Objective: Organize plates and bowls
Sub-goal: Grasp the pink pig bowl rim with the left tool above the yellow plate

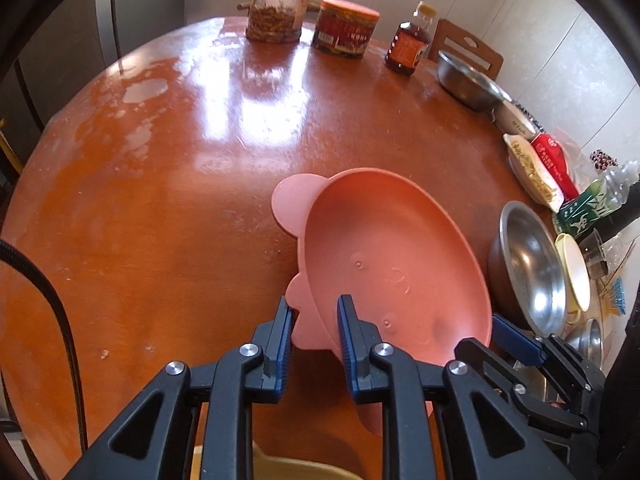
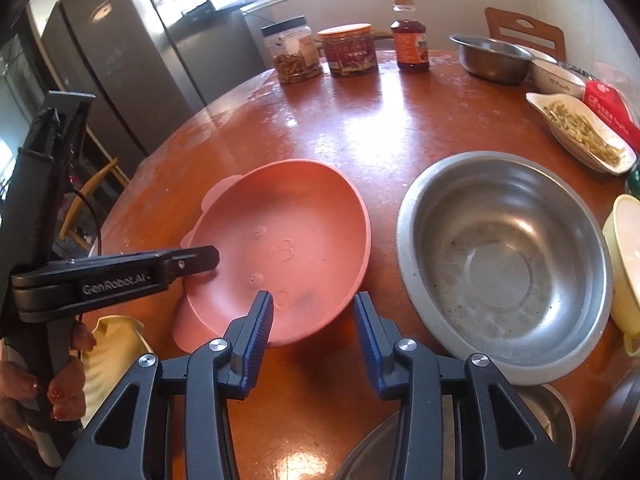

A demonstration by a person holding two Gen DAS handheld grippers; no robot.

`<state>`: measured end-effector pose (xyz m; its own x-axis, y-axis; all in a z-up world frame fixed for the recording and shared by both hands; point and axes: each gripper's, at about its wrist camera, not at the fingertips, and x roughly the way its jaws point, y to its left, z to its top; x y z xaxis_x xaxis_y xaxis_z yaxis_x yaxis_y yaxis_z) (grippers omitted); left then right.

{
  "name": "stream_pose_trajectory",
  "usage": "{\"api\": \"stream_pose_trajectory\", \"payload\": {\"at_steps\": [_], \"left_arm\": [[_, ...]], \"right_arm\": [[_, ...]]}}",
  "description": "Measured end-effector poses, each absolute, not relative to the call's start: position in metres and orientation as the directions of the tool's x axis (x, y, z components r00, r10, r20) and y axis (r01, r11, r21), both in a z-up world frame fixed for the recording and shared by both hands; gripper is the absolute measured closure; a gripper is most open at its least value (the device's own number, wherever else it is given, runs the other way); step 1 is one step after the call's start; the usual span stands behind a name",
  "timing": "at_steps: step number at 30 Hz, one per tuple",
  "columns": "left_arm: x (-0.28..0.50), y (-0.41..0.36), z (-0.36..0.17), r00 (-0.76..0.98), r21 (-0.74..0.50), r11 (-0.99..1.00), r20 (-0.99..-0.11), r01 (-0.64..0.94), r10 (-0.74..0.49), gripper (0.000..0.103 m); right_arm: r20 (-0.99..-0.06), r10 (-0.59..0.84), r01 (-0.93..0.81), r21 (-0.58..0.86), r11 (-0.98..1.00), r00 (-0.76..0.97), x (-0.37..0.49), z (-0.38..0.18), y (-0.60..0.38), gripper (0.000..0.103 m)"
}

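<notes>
A pink bear-shaped bowl (image 1: 384, 248) is tilted above the round wooden table (image 1: 160, 200). My left gripper (image 1: 314, 312) straddles its near-left rim, one finger inside and one outside; in the right wrist view it (image 2: 200, 258) reaches in from the left onto the bowl (image 2: 288, 224). My right gripper (image 2: 314, 308) is open and empty just in front of the bowl's near edge, not touching it; it also shows in the left wrist view (image 1: 516, 340). A large steel bowl (image 2: 504, 260) sits right of the pink bowl. A cream plate (image 2: 108, 356) lies at the near left.
A food jar (image 2: 296, 54), red-lidded tub (image 2: 350, 50) and sauce bottle (image 2: 409, 36) stand at the far edge. A steel bowl (image 2: 490, 56), white bowl (image 2: 556, 76), dish of food (image 2: 580, 132), red packet (image 2: 610, 110) and yellow bowl (image 2: 624, 264) line the right. More steel dishes (image 2: 552, 412) lie near.
</notes>
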<state>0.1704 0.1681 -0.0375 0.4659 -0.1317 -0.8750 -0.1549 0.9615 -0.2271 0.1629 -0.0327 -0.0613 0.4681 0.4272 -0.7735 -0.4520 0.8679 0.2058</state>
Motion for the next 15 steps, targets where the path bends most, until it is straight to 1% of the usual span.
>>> {"api": "stream_pose_trajectory", "payload": {"at_steps": [6, 15], "left_arm": [[0.158, 0.167, -0.018, 0.512, -0.207, 0.968, -0.852, -0.143, -0.107, 0.081], [0.124, 0.173, 0.009, 0.565, -0.214, 0.962, -0.821, -0.170, -0.083, 0.081]], "right_arm": [[-0.754, 0.430, -0.479, 0.175, 0.860, 0.497, 0.153, -0.052, -0.027, 0.060], [-0.714, 0.469, -0.538, 0.153, 0.829, 0.520, 0.130, -0.031, -0.021, 0.060]]}}
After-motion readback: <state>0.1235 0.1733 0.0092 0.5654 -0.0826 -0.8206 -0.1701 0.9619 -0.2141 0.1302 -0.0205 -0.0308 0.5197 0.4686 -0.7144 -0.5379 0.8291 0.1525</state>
